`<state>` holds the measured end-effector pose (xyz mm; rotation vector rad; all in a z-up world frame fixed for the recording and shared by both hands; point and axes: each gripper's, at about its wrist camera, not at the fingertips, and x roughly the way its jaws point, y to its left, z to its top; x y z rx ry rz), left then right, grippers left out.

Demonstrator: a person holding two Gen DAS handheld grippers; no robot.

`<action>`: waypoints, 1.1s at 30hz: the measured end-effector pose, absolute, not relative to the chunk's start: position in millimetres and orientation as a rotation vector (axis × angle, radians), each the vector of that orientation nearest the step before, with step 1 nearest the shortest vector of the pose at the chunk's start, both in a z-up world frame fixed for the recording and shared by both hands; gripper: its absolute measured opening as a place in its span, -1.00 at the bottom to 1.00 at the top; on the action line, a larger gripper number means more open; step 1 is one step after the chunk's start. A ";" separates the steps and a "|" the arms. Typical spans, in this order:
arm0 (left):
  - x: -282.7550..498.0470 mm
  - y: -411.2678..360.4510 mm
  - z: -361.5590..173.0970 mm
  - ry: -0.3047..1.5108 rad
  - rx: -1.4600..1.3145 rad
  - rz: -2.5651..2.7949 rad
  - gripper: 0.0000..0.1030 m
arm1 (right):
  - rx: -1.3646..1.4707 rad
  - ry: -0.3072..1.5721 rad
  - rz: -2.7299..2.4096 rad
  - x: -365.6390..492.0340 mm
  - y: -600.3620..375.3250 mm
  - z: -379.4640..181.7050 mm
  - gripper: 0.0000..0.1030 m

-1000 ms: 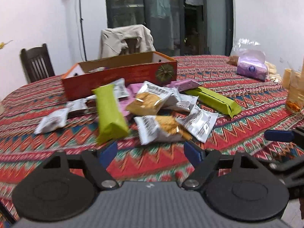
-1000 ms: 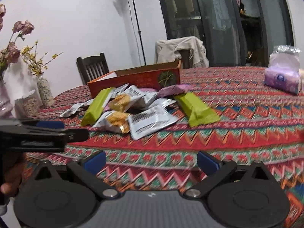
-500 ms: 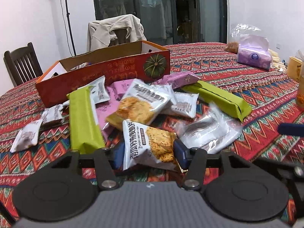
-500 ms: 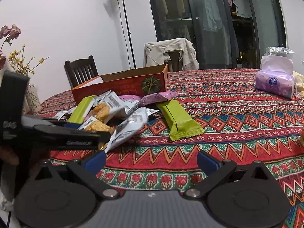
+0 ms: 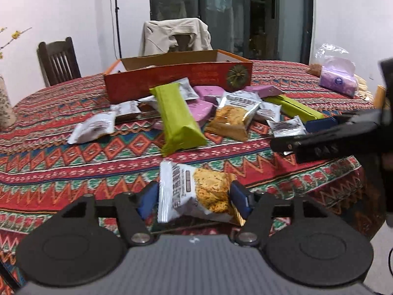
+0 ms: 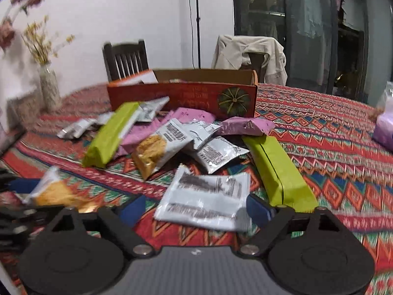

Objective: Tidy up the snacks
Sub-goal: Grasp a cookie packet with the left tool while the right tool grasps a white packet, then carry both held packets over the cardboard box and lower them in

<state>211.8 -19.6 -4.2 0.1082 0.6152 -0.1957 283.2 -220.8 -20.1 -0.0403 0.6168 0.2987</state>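
Observation:
My left gripper [image 5: 194, 200] is shut on a white-and-orange cracker packet [image 5: 196, 194] and holds it lifted above the near part of the table. The same packet shows at the left of the right wrist view [image 6: 56, 191]. My right gripper [image 6: 196, 207] is open, with a silver-white snack packet [image 6: 203, 202] between its fingers, lying on the cloth. Behind lies a pile of snacks: two green bars [image 5: 178, 118] [image 6: 277, 172], pink packets [image 6: 245, 126], another cracker packet [image 5: 233, 118]. An open red cardboard box [image 5: 176, 78] stands behind the pile.
The round table has a patterned red cloth [image 5: 73, 152]. A vase with flowers [image 6: 49, 88] stands at the left. A purple tissue pack [image 5: 337, 81] lies at the far right. Two chairs [image 5: 59, 61] stand behind the table.
My left gripper has closed on the cracker packet and pulled back with it, away from the pile. My right gripper has moved forward around the silver-white packet.

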 end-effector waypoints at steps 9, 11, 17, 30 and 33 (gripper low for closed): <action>220.0 -36.1 -13.9 0.606 0.147 -0.198 0.39 | -0.060 0.659 0.295 292.6 -217.7 -21.4 0.33; 220.5 -34.8 -13.6 0.609 0.117 -0.209 0.14 | -0.066 0.660 0.310 284.3 -219.6 -20.3 0.28; 211.7 -32.9 -8.8 0.637 0.104 -0.191 -0.04 | -0.096 0.674 0.387 256.4 -217.7 -15.0 0.01; 178.5 -32.5 17.5 0.582 0.076 -0.184 -0.04 | -0.063 0.620 0.451 208.1 -219.6 -4.4 0.01; 180.8 -31.8 20.6 0.579 0.066 -0.186 -0.04 | -0.055 0.610 0.445 206.8 -223.7 -1.8 0.01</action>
